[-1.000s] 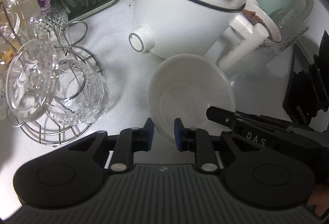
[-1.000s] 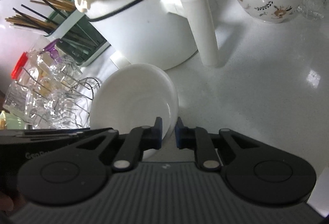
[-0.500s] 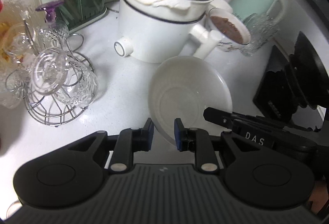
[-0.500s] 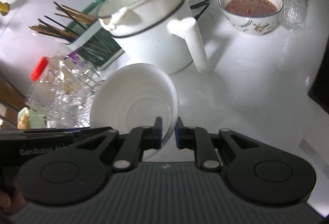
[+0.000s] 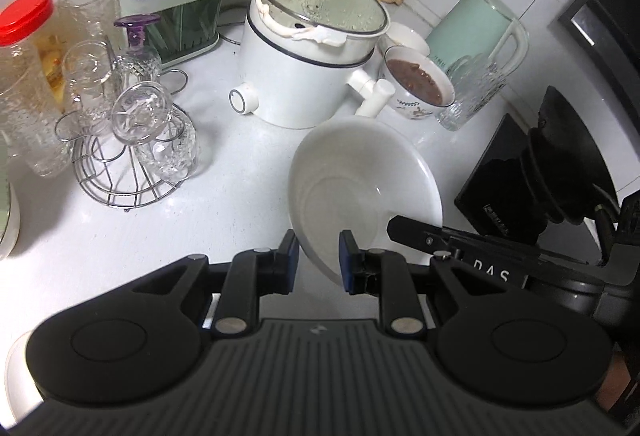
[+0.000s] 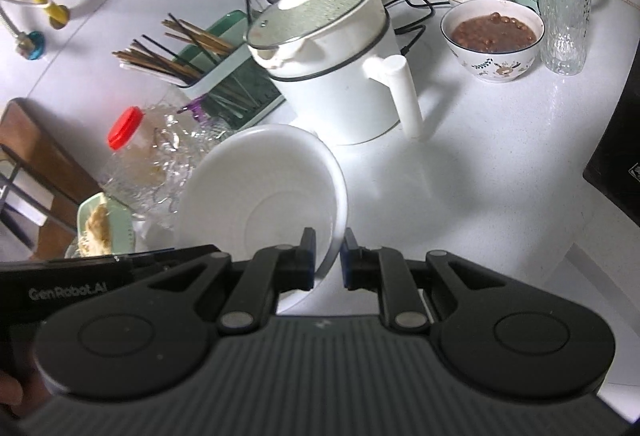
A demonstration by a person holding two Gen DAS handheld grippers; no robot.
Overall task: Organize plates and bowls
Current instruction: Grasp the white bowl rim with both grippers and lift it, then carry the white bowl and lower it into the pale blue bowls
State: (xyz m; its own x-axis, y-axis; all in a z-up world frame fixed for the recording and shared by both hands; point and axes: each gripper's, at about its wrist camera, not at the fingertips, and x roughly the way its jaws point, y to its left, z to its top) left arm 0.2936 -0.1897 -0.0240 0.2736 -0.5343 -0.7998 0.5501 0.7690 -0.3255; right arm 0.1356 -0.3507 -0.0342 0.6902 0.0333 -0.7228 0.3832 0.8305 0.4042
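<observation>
My left gripper (image 5: 316, 260) and right gripper (image 6: 327, 259) both clamp the rim of one white bowl (image 5: 360, 184), opposite sides, held tilted above the countertop (image 5: 224, 172), in front of the white cooker pot (image 5: 308, 64). Bowl's plain, glossy, empty, w/ a faint ring at the base.

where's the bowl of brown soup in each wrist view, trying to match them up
Left wrist: the patterned soup bowl sits upper right of centre, right of the white pot's handle.
Right wrist: the soup bowl sits upper right, beside the ribbed glass.
Shared landmark: the white lidded pot, which stands left of the bowl in both views.
</observation>
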